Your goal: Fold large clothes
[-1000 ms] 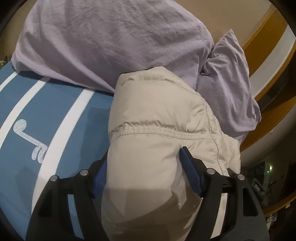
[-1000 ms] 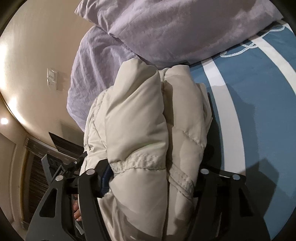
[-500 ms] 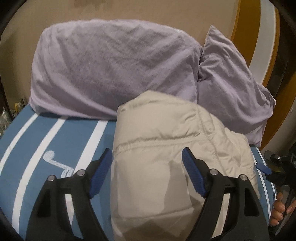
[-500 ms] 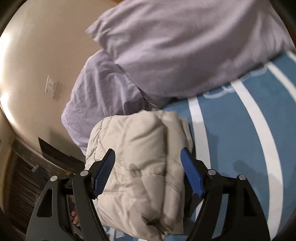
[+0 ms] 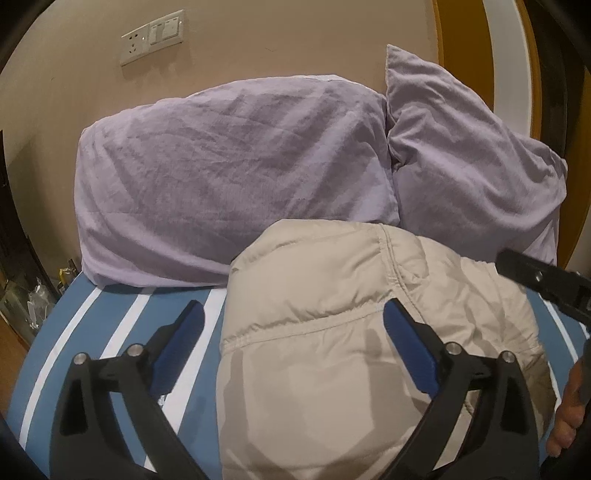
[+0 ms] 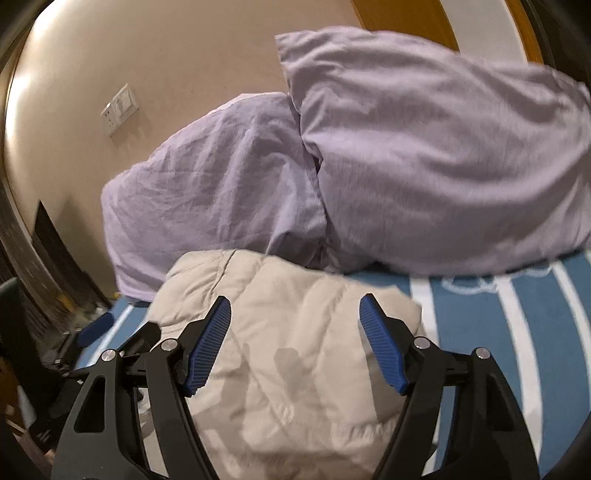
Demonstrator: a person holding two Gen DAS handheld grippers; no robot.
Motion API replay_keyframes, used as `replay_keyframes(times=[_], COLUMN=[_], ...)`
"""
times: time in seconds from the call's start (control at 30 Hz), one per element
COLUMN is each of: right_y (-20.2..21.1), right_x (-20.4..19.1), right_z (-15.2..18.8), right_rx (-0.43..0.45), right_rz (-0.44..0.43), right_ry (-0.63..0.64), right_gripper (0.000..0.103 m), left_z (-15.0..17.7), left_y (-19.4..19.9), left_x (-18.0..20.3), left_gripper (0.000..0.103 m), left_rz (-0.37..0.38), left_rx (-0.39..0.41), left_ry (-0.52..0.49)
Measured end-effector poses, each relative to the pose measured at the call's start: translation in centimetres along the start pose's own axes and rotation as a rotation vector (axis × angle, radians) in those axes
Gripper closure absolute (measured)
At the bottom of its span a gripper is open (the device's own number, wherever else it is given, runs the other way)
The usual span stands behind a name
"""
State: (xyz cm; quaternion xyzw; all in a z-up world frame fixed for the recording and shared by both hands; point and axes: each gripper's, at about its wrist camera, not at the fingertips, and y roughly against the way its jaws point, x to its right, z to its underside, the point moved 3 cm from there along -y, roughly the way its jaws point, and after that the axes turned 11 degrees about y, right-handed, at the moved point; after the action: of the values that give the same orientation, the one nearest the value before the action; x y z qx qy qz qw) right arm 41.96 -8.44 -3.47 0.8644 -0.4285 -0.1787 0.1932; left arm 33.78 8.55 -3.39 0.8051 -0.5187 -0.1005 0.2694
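A folded beige puffer jacket lies as a compact bundle on the blue bed with white stripes, just in front of the pillows. It also shows in the right wrist view. My left gripper is open, held above the bundle's left part, not touching it. My right gripper is open above the bundle and holds nothing. The right gripper's black body shows at the right edge of the left wrist view.
Two lilac pillows lean on the beige wall behind the jacket. A wall socket and switch plate is above them. Striped blue bedding extends to the right. Dark furniture stands at the left bedside.
Both grippers have opened, let go of the jacket and drawn back and up from it. The jacket now rests on the bed in front of the pillows.
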Motion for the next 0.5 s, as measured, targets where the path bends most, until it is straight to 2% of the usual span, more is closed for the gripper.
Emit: replay_keyframes(times=[0.17,0.3,0.5], right_y=[-1.3,-3.3,-4.2], right_x=[-0.2,0.9,1.0], right_z=[0.4,2.2,3.5], right_rx=[-0.001,-0.061,-0.063], right_rz=[0.095,0.115,0.129], right_ry=[0.083,0.086,0.102], right_gripper=[0.029,0.029,0.029], left_z=[1.2,1.5,2.0], left_y=[-1.7,-2.3,-3.5], left_x=[0.2,-0.1,-0.4], left_gripper=[0.004,0.003,0.002], left_rz=[-0.03,0.009,0.061], left_rx=[-0.022,-0.033,-0.065], left_ry=[-0.051,-0.029,0.008])
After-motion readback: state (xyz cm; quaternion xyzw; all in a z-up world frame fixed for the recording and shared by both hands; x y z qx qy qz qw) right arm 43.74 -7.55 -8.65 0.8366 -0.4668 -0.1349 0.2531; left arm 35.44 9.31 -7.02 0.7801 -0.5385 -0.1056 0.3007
